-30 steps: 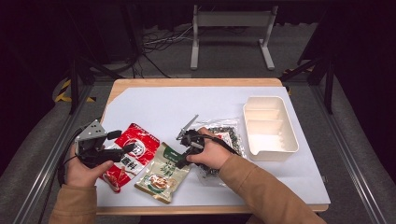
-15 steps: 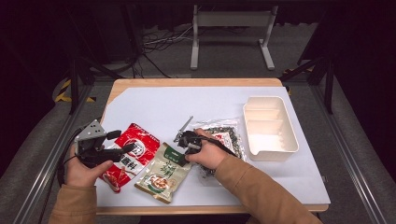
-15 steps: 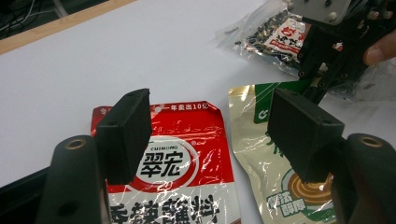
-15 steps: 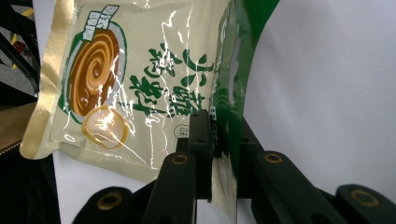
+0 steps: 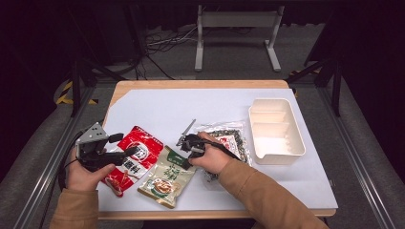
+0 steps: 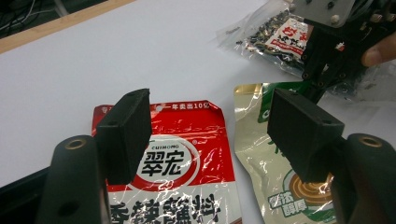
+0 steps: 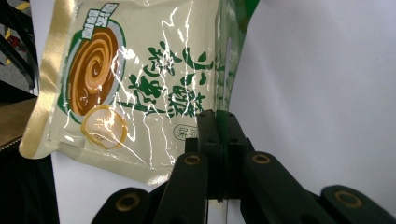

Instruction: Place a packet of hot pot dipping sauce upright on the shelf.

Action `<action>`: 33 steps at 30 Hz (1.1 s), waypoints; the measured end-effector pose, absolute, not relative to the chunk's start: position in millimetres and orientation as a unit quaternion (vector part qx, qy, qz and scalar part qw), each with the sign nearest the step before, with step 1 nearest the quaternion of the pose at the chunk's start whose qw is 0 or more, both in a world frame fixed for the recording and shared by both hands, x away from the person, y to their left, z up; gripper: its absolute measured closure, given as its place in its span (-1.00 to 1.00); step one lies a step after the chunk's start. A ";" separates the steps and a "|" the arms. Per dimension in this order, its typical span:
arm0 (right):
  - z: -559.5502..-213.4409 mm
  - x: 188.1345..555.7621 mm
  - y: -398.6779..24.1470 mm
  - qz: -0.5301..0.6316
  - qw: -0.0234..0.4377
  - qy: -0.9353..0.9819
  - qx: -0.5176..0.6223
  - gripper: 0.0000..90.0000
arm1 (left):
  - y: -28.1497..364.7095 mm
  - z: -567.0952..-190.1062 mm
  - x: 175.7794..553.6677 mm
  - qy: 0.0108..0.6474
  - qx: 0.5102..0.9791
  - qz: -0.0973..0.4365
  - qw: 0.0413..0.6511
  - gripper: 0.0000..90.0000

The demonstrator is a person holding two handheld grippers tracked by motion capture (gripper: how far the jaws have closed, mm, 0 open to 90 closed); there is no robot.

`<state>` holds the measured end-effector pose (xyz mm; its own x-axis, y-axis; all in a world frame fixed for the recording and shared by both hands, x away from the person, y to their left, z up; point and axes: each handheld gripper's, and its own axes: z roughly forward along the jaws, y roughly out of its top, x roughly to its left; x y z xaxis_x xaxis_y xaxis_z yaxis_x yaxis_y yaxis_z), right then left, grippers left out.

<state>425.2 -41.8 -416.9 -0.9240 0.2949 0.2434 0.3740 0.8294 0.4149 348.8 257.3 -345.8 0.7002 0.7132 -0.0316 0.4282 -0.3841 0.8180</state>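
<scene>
Right gripper (image 7: 218,135) has just closed, clamping the green packet's (image 5: 166,177) top edge on the tabletop (image 5: 157,107). Left gripper (image 6: 212,135) hangs open over the red packet (image 6: 182,163). Tray (image 5: 299,143) empty; all packing remains.

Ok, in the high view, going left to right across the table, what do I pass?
Left claw → red packet → green-and-cream packet → right claw, shut on that packet's edge → clear bag of dark bits → white compartment tray.
</scene>
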 end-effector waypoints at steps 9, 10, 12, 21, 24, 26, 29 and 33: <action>-399.6 421.9 -43.6 -0.250 0.083 -0.949 -0.172 0.99 | 260.9 -344.5 347.4 0.354 0.810 0.167 0.436 -0.30; -396.7 421.1 -44.1 -0.251 0.083 -0.949 -0.172 0.99 | 261.2 -344.4 347.0 0.357 0.808 0.167 0.438 -0.30; -393.0 420.3 -44.5 -0.255 0.083 -0.948 -0.172 0.99 | 261.3 -344.5 346.9 0.357 0.808 0.167 0.438 -0.30; -363.9 417.0 -52.3 -0.285 0.085 -0.938 -0.179 1.00 | 263.3 -342.9 346.2 0.357 0.806 0.170 0.441 -0.30; -352.1 414.8 -55.2 -0.296 0.082 -0.936 -0.175 1.00 | 264.4 -341.8 345.6 0.359 0.805 0.173 0.440 -0.29; -344.3 412.9 -56.4 -0.304 0.084 -0.933 -0.175 1.00 | 265.1 -340.9 345.5 0.357 0.804 0.175 0.443 -0.29; -333.4 410.8 -58.9 -0.314 0.080 -0.932 -0.165 1.00 | 265.7 -339.9 344.3 0.358 0.802 0.174 0.445 -0.29; -320.3 406.9 -62.4 -0.317 0.077 -0.931 -0.165 1.00 | 266.7 -339.3 343.8 0.360 0.800 0.174 0.448 -0.29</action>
<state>406.9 -62.4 -320.3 -0.9338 0.2583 0.2478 0.3559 0.7440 0.5655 343.8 266.7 -339.3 0.6799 0.7320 -0.0434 0.4196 -0.3399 0.8416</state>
